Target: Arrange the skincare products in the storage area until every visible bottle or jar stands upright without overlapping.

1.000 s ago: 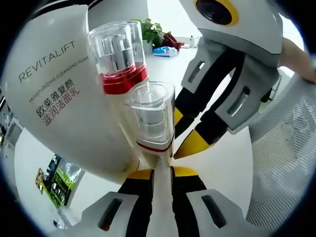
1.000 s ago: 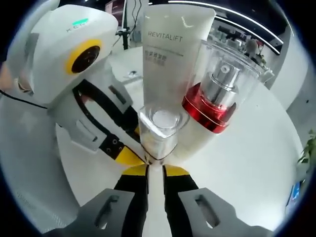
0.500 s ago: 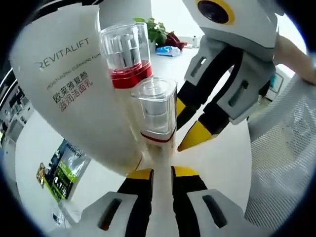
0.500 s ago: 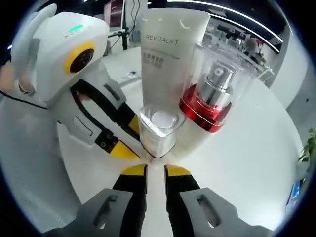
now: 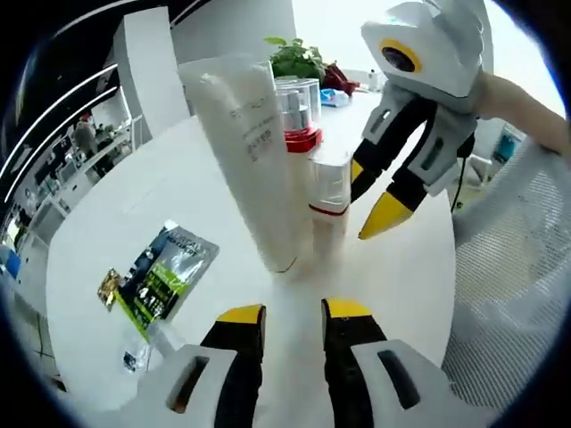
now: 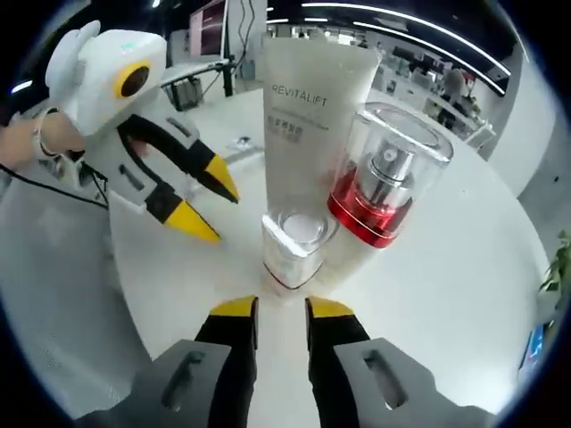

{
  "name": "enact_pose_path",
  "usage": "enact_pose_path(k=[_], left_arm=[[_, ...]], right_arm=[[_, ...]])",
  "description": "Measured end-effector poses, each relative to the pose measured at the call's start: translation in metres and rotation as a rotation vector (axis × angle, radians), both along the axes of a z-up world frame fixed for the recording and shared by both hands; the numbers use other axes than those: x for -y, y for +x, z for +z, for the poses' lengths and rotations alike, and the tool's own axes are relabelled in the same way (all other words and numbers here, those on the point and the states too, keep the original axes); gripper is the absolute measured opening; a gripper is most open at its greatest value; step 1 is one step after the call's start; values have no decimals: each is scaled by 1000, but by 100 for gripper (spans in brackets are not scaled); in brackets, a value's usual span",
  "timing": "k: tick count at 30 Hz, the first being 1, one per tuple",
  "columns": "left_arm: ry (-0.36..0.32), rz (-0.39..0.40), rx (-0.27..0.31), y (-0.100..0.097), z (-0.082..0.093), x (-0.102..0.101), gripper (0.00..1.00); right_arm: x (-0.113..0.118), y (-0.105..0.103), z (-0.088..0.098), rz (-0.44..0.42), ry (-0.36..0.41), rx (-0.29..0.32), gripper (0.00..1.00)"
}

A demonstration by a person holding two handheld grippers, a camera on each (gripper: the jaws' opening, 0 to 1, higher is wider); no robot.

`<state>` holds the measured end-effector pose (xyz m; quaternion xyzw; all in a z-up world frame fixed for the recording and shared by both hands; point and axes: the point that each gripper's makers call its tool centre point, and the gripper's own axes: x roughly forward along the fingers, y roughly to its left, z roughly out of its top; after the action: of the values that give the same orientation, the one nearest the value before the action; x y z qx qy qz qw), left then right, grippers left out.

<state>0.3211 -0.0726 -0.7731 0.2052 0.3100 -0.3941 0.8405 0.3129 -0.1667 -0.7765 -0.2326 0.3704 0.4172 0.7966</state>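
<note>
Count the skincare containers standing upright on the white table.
3, clustered together: a tall white Revitalift tube, a red-collared pump bottle with clear cap beside it, and a small clear-capped bottle in front. Others may be hidden behind.

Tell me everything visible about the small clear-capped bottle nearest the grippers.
The small bottle stands upright on the white table, nearest the right gripper, whose jaws are apart and clear of it. It has a squarish clear cap, a thin red band beneath and a pale body. Behind it stand the white tube and the red-collared pump bottle, pressed close; contact is unclear. In the left gripper view it is.
</note>
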Motion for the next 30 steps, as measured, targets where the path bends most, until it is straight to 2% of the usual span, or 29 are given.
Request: enact_pose_path(k=[2, 6, 10, 12, 13, 17, 22, 24, 26, 30], left_arm=[[0, 22, -3, 2, -1, -10, 28], [-2, 124, 9, 10, -1, -39, 32], [23, 205, 37, 18, -2, -68, 46], [33, 230, 18, 21, -9, -82, 47], [27, 271, -22, 19, -15, -89, 46], [4, 320, -43, 18, -21, -96, 51], [13, 321, -87, 16, -35, -91, 49], [-7, 330, -113, 17, -39, -87, 47], [-13, 331, -119, 19, -42, -85, 43], [3, 345, -132, 15, -46, -86, 42]], right_arm=[[0, -1, 0, 0, 5, 0, 22], [1, -2, 2, -9, 5, 0, 27], [1, -3, 5, -19, 12, -4, 29], [1, -4, 6, -22, 18, -8, 30], [1, -3, 6, -23, 18, -8, 31], [0, -3, 7, -27, 23, -5, 36], [-2, -4, 8, -20, 28, -8, 42], [-1, -3, 8, -24, 28, -8, 44], [1, -3, 8, -31, 27, -7, 47], [2, -2, 10, -38, 28, -4, 50]])
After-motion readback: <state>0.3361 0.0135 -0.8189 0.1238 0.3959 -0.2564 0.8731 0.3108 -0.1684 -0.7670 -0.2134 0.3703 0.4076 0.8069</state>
